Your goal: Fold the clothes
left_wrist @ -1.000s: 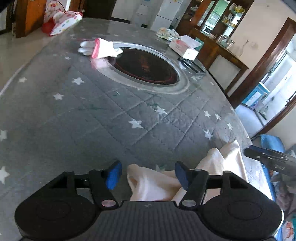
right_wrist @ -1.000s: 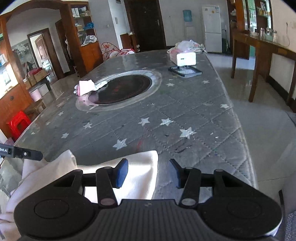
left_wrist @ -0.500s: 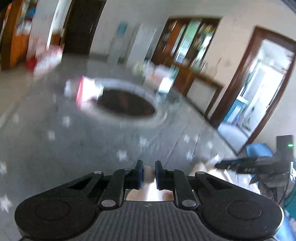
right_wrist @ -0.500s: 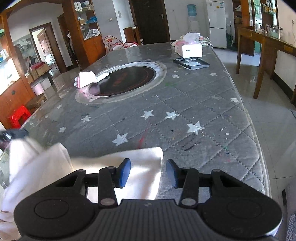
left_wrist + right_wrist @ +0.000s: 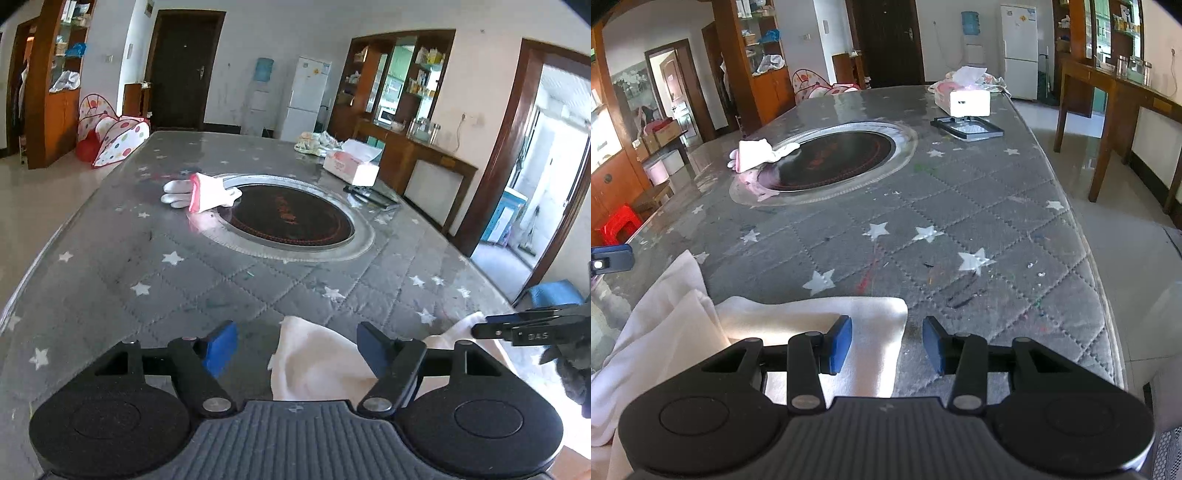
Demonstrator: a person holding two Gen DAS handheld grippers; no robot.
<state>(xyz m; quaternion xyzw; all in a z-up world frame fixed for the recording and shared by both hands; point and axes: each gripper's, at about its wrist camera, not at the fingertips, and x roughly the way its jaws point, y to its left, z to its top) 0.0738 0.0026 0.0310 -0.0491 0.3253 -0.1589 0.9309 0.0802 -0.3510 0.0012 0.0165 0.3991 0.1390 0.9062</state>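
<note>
A cream garment (image 5: 812, 325) lies rumpled at the lower left of the right wrist view, on the near edge of the counter (image 5: 960, 206). Both the left hand-held gripper (image 5: 295, 349) and the right hand-held gripper (image 5: 886, 345) stand apart, empty. The cloth looks light, soft and limp, so it would likely sag; a pinch at its flat corner near the right gripper seems best

A cream-white garment (image 5: 812, 321) lies crumpled at the near edge of the table, one flap flat.
</note>
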